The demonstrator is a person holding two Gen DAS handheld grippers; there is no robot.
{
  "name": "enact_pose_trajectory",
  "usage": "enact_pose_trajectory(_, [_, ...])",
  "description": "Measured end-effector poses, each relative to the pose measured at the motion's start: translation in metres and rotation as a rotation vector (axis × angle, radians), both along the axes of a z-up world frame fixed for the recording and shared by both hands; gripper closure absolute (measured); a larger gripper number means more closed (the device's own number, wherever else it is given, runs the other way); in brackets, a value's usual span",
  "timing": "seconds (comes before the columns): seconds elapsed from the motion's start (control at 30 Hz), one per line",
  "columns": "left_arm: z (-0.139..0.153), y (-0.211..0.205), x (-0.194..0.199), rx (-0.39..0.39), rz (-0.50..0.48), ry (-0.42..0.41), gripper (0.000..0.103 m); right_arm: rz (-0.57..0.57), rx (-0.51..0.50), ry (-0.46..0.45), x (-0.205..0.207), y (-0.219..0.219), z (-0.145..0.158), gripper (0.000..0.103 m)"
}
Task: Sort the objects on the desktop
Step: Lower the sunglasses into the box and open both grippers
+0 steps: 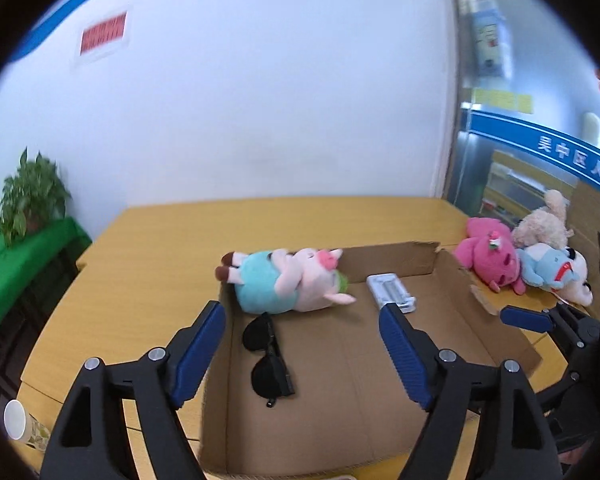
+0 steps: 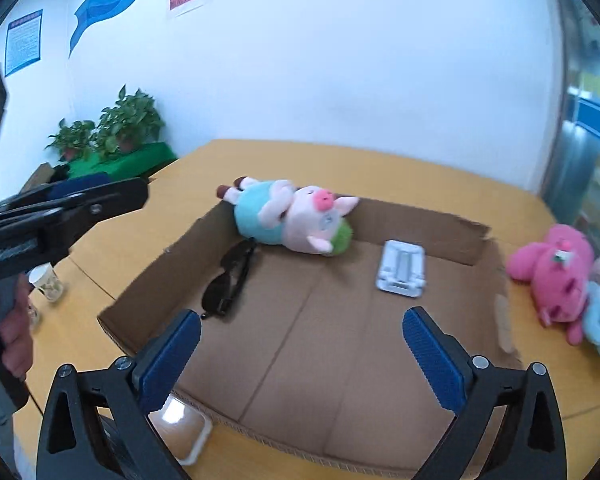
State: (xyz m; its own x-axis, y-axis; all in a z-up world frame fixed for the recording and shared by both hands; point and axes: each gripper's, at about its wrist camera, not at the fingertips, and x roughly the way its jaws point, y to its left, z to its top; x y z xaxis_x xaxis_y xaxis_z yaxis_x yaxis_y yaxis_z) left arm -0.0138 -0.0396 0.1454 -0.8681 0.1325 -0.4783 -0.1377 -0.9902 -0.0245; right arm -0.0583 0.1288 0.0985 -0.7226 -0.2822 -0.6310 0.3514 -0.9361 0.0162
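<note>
We hold both grippers above the near edge of the open cardboard box, and neither carries anything: the left gripper has its jaws spread with only the box floor and the black sunglasses showing between them, and the right gripper has its jaws spread wide over bare cardboard. Already inside the box lie the plush pig in the teal shirt against the far left wall, the sunglasses just in front of it, and a small white stand nearer the far right. Still out on the yellow worktop, beyond the right wall of the box, sit the pink plush, the cream plush and the light blue plush, bunched and touching one another. We judge those three to be what is left to sort, and the tangle is the risk: closing on one may drag a neighbour along or tip it off the worktop edge, which looks close behind them. A low swing across the torn right wall could catch the cardboard and shove the whole box. A paper cup stands near the left hand, and a white object lies under the right gripper, so a careless sweep could knock either.
</note>
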Motion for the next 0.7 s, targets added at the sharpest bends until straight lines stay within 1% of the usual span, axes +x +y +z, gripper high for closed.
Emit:
enact_pose_trajectory(0.07, [0.001, 0.012, 0.014, 0.007, -0.013, 0.011, 0.024, -0.037, 0.01, 0.029, 0.019, 0.007, -0.001, 0.0])
enact_pose_trajectory(0.2, [-0.001, 0.028, 0.032, 0.036, -0.039, 0.009, 0.024, -0.081, 0.028, 0.054, 0.042, 0.024, 0.0, 0.0])
enact_pose_trajectory(0.33, [-0.003, 0.036, 0.045, 0.07, -0.038, -0.006, 0.024, -0.114, 0.048, 0.097, 0.063, 0.036, 0.009, 0.0])
enact_pose_trajectory(0.4, [-0.006, 0.039, 0.05, 0.077, -0.04, -0.017, 0.024, -0.121, 0.044, 0.108, 0.07, 0.04, 0.011, 0.0])
enact_pose_trajectory(0.53, [-0.012, 0.044, 0.061, 0.064, -0.037, -0.024, 0.024, -0.13, 0.05, 0.12, 0.081, 0.046, 0.016, 0.0])
enact_pose_trajectory(0.7, [-0.016, 0.04, 0.067, 0.087, -0.037, -0.042, 0.024, -0.123, 0.045, 0.138, 0.091, 0.046, 0.016, 0.0])
